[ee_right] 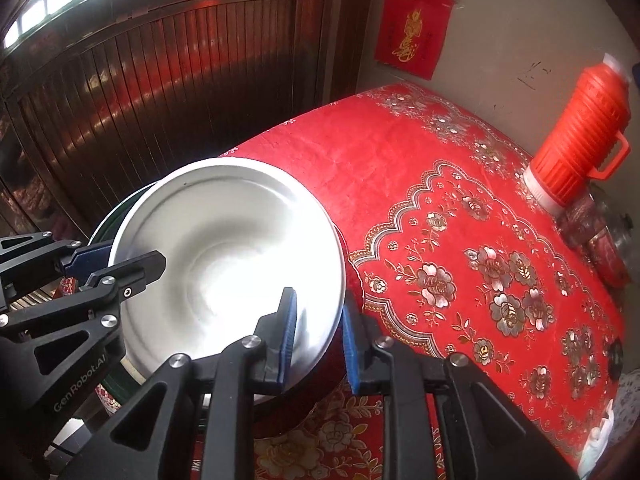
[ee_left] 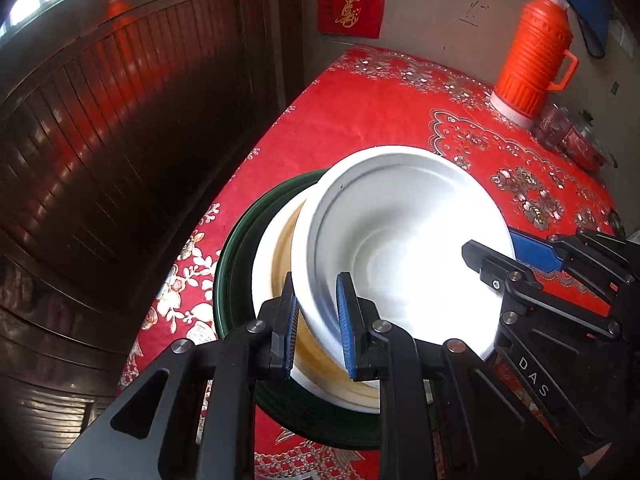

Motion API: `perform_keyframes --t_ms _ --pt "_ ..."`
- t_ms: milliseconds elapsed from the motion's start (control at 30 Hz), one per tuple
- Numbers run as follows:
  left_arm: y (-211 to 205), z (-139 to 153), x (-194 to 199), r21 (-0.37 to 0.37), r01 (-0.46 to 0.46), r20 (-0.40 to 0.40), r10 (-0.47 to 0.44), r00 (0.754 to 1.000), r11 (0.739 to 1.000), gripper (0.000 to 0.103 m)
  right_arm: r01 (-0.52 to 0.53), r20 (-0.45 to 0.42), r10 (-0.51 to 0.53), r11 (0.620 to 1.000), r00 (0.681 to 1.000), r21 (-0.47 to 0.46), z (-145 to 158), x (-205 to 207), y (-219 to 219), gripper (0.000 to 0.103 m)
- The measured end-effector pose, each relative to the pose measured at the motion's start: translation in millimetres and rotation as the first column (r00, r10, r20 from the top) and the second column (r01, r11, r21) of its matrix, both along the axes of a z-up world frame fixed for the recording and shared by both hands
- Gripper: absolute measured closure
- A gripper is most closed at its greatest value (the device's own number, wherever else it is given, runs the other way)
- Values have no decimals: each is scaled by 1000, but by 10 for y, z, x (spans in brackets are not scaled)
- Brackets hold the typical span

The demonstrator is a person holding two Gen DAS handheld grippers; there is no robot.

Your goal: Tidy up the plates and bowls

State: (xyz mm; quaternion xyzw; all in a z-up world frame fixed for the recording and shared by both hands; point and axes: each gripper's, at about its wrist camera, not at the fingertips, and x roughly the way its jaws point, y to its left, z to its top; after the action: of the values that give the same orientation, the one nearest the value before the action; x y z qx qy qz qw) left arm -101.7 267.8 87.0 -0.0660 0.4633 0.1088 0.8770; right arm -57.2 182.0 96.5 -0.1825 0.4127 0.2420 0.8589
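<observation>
A white bowl (ee_left: 400, 240) (ee_right: 224, 248) hangs tilted over a stack on the red tablecloth (ee_left: 360, 112). The stack is a white plate with a brown ring (ee_left: 276, 256) on a dark green plate (ee_left: 236, 248). My left gripper (ee_left: 318, 320) is shut on the bowl's near-left rim, one pad inside and one outside; in the right wrist view it (ee_right: 120, 258) enters from the left. My right gripper (ee_right: 320, 332) straddles the opposite rim with both pads against it, and it (ee_left: 496, 250) reaches in from the right in the left wrist view.
An orange thermos (ee_left: 532, 52) (ee_right: 580, 132) stands at the table's far right by the wall, with a glass jar (ee_left: 572, 136) (ee_right: 608, 240) beside it. A dark wooden door (ee_left: 120, 120) runs past the table's left edge. Red cloth stretches beyond the stack.
</observation>
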Motion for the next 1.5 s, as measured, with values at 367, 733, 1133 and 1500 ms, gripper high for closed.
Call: perform_keyframes --t_ms 367,733,1133,1500 --pt "25 18 8 14 -17 30 17 999 1000 83 2 28 -3 1000 1000 24 26 6 -8 60" --pt "-5 113 -15 47 -37 86 33 996 998 58 7 25 -8 999 1000 34 17 -4 -46 56" --pt "-64 344 -302 42 -126 244 112 963 991 58 44 79 -53 993 995 107 164 -194 -261 32" --pt "-314 336 -648 131 -166 312 118 943 977 33 108 126 -139 968 982 225 134 -441 -547 23"
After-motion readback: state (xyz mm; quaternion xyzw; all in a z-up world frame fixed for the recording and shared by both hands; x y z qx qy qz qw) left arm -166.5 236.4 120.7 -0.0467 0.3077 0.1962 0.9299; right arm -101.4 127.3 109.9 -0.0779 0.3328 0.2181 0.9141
